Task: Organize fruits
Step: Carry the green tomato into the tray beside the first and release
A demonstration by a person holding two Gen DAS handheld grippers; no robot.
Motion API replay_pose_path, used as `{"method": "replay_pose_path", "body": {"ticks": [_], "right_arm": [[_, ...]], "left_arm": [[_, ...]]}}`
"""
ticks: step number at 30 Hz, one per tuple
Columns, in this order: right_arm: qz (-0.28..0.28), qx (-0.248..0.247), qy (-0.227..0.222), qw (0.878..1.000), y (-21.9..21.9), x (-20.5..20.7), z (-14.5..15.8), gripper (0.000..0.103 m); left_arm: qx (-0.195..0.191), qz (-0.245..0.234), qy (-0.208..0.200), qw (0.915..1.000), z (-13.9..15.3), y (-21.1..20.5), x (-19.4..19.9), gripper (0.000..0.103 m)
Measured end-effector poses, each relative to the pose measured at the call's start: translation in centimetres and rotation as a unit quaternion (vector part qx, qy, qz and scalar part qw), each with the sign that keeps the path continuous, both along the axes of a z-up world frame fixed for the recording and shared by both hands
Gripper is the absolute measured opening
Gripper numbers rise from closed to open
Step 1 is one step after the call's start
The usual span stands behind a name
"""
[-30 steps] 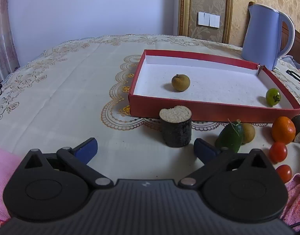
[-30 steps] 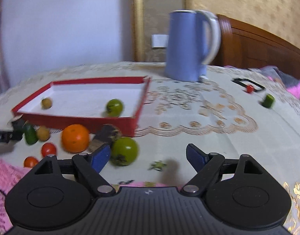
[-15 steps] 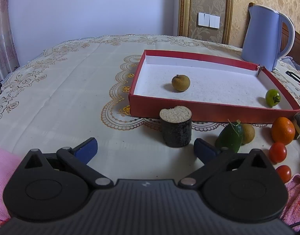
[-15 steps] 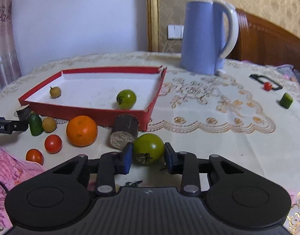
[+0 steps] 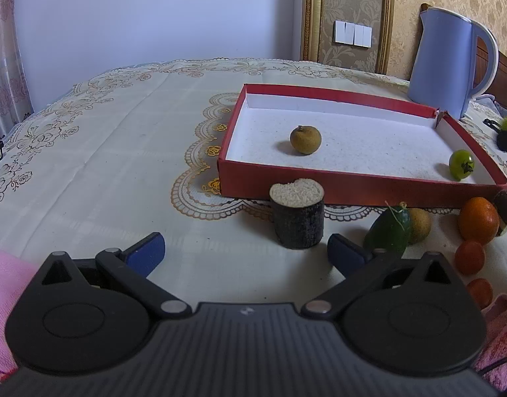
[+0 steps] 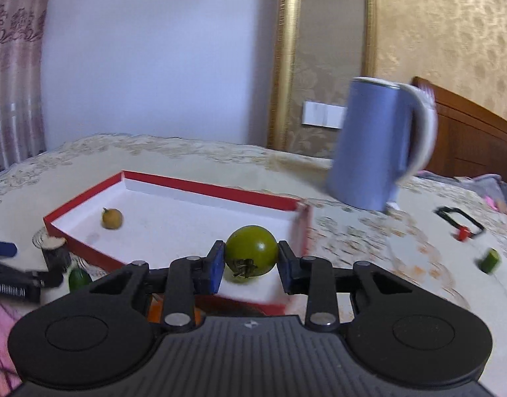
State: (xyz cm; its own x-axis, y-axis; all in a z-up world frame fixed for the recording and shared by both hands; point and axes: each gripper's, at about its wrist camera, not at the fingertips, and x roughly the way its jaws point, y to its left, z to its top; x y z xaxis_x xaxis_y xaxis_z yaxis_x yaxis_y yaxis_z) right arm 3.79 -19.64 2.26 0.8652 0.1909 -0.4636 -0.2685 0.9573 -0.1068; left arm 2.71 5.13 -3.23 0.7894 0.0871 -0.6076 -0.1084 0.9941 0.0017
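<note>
Between our right gripper's (image 6: 251, 263) blue pads sits a green tomato (image 6: 251, 251), clamped and held over the red tray's (image 6: 220, 192) near corner. Our left gripper (image 5: 245, 253) hangs before that tray, jaws wide apart, just short of a dark cut cylinder (image 5: 297, 215).

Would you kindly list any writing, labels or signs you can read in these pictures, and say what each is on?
White lettering on the left gripper's side, seen from the right wrist camera: too blurred to read.
Small pale emblem on the right gripper's body: a mark, not readable text.
The same emblem on the left gripper's body: not readable.
Nothing else carries text.
</note>
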Motion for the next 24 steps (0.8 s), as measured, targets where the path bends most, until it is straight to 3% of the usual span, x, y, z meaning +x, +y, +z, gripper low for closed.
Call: {"method": "replay_pose_path", "body": {"ticks": [10, 19, 24], "right_arm": [[0.025, -0.046, 0.074, 0.996, 5.8, 6.6, -3.2, 0.033], [0.021, -0.042, 0.114, 0.992, 6.2, 8.1, -4.7, 0.033], [0.020, -0.038, 0.114, 0.993, 6.1, 8.1, -4.8, 0.033]], "left_arm": [[0.000, 0.000, 0.000, 1.0000, 0.0, 0.0, 0.0, 0.103], [0.000, 0.000, 0.000, 1.0000, 0.0, 0.0, 0.0, 0.103], [0.000, 0.000, 0.000, 1.0000, 0.0, 0.0, 0.0, 0.103]]}}
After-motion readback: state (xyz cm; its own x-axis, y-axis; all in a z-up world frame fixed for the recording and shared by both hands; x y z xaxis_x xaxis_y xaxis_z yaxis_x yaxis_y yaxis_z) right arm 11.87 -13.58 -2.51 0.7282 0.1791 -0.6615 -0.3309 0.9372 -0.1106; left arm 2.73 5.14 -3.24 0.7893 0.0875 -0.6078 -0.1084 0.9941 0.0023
